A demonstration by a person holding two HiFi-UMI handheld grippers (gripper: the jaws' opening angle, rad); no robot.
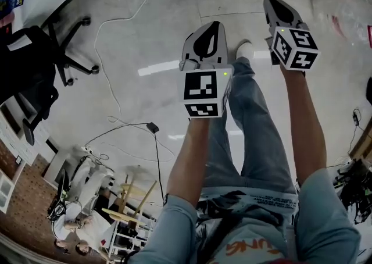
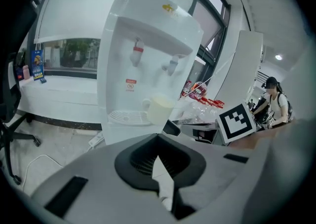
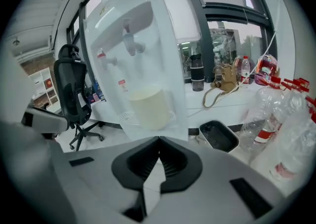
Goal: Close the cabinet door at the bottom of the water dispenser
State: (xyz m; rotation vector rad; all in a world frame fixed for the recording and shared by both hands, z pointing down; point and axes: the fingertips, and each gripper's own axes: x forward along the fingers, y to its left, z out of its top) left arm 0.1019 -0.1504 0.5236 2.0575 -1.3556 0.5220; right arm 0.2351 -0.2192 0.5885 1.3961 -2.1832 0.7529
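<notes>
Water dispenser (image 2: 129,100), seemingly upright, taps (image 2: 138,53) facing front

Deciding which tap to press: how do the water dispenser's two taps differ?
The red tap has a red lever, the grey tap a pale grey one. A red sticker sits below the red tap; none shows below the grey tap. The cup stands nearer the grey tap than the red tap. Both share one shape and hang above the drip tray.
</notes>
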